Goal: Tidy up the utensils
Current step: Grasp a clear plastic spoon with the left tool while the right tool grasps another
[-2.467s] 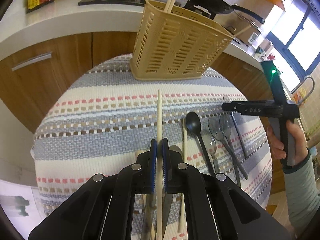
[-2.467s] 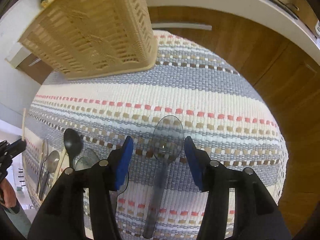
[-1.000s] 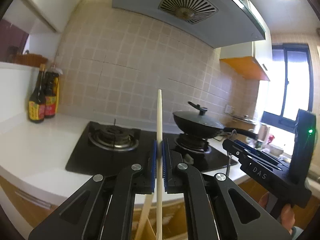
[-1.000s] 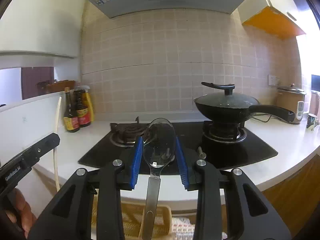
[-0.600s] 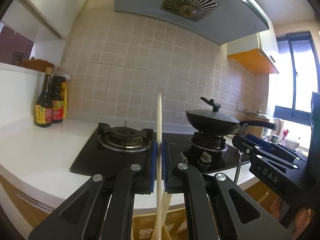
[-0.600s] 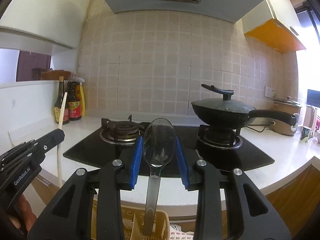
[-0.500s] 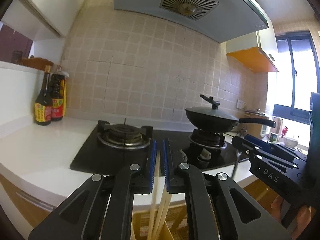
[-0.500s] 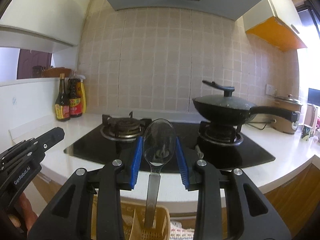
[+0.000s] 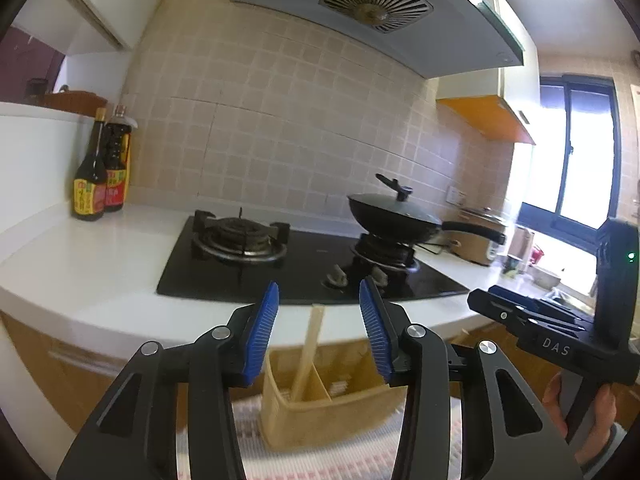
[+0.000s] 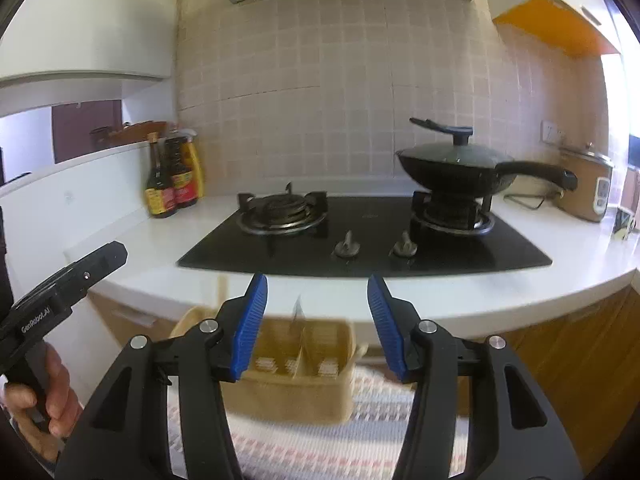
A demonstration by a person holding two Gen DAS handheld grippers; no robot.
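My left gripper (image 9: 318, 300) hangs above the beige slotted basket (image 9: 328, 412); its jaws are opening with nothing pressed between the blue pads. Wooden chopsticks (image 9: 310, 348) stand in the basket's left compartment, below and beyond the pads. My right gripper (image 10: 317, 296) is also opening over the basket (image 10: 296, 384). A blurred thin spoon handle (image 10: 298, 308) sticks up from the basket, free of the pads. A hand (image 9: 592, 412) holds the right gripper (image 9: 480, 300) at the right of the left wrist view. In the right wrist view, the left gripper (image 10: 112, 254) shows at the left.
The basket stands on a striped woven mat (image 10: 300, 452) in front of a white counter (image 10: 480, 300). On the counter are a black gas hob (image 10: 360, 240), a lidded wok (image 10: 452, 168), sauce bottles (image 10: 172, 176) and a rice cooker (image 10: 588, 184).
The left jaws spread and the chopstick dropped into the basket. The right jaws spread and the clear spoon slid down out of them into the basket. Both views tipped slightly downward.
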